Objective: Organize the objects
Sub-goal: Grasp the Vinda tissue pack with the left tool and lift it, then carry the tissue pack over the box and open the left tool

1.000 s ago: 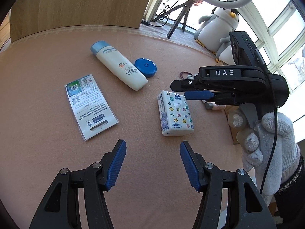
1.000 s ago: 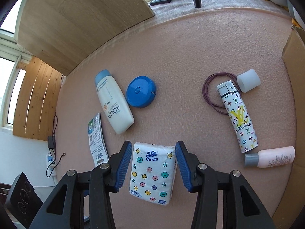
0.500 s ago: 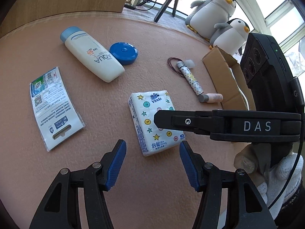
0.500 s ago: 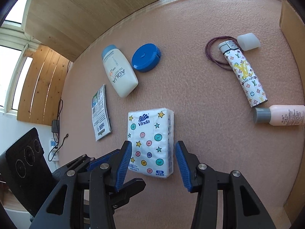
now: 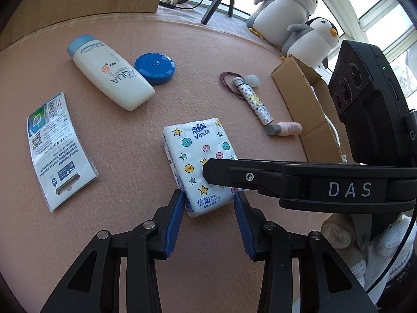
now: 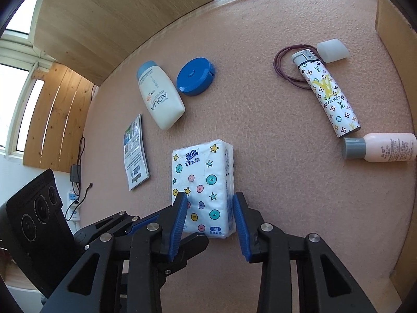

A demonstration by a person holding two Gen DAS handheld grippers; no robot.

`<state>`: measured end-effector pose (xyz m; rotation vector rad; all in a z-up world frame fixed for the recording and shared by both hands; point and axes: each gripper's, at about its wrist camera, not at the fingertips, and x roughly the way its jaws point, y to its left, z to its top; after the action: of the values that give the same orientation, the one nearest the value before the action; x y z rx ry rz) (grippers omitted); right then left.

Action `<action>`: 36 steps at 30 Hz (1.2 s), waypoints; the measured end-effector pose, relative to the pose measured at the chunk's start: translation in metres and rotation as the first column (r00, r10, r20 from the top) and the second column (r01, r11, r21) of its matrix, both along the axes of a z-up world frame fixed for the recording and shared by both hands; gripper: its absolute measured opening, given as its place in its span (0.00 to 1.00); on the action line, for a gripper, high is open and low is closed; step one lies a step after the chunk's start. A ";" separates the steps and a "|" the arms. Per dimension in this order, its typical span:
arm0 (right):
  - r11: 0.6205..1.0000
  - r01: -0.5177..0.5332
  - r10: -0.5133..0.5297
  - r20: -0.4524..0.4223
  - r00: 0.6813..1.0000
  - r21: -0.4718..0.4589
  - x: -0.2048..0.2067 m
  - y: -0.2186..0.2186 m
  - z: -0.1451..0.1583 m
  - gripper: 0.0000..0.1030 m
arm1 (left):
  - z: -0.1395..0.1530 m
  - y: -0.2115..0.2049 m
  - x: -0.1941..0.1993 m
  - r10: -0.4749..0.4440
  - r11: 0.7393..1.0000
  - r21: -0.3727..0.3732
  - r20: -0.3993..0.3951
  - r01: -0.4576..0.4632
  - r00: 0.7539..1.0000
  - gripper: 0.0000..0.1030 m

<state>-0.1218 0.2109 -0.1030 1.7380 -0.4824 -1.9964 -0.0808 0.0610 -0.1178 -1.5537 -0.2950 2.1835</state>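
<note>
Left gripper [image 5: 209, 217]: your jaws are spread, one blue pad on each side of the near end of the tissue pack; the left pad looks to be touching its edge, the right one sits just off it.
Right gripper [image 6: 209, 217]: your jaws are also spread and straddle the same pack from its long sides, pads just beside the wrapper; whether they press it, you cannot tell.
Tissue pack [image 5: 200, 161]: the Vinda pack lies flat on the pink mat [image 5: 130, 234], between both pairs of pads, with the right gripper's arm crossing over its near corner.
Sunscreen bottle [image 5: 109, 75]: ahead and to the left of your left gripper, lying flat, cap pointing away.
Blue round case [image 5: 155, 68]: just beside the sunscreen bottle, on its right.
Card packet [image 5: 56, 148]: well to the left of the left gripper, flat on the mat.
Patterned tube [image 6: 329, 95]: ahead and right of your right gripper, lying across a purple hair tie [image 6: 280, 66], a small white cap [image 6: 332, 50] at its far end.
Pink bottle [image 6: 381, 147]: at the tube's near end, grey cap nearly touching it.
Cardboard box [image 5: 307, 104]: to the right, beyond the pink bottle.
Gloved hand [image 5: 378, 245]: holds the right gripper's handle.
</note>
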 end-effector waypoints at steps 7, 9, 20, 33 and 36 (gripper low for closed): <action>1.000 0.009 -0.008 -0.040 0.999 0.012 0.005 0.005 0.015 0.32 | 0.014 0.007 0.004 -0.015 1.000 -0.002 -0.032 0.015 0.999 0.42; 1.000 0.018 -0.018 -0.050 0.999 0.010 0.007 0.010 0.019 0.32 | 0.019 0.010 0.005 -0.020 1.000 -0.002 -0.042 0.020 0.999 0.42; 0.995 0.101 -0.098 -0.136 0.986 0.014 0.026 0.058 0.056 0.32 | 0.052 0.060 0.006 -0.094 0.995 0.012 -0.116 0.096 0.989 0.42; 0.965 0.260 -0.254 -0.195 0.947 0.009 0.054 0.153 0.085 0.32 | 0.079 0.156 0.014 -0.245 0.967 0.032 -0.174 0.254 0.954 0.42; 0.954 0.300 -0.292 -0.204 0.934 0.006 0.058 0.177 0.089 0.32 | 0.084 0.181 0.015 -0.280 0.956 0.034 -0.187 0.291 0.942 0.42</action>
<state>-0.0637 0.3879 -0.0141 1.5338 -0.6752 -2.3751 -0.0658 0.2418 -0.0340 -1.2660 -0.0721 2.0464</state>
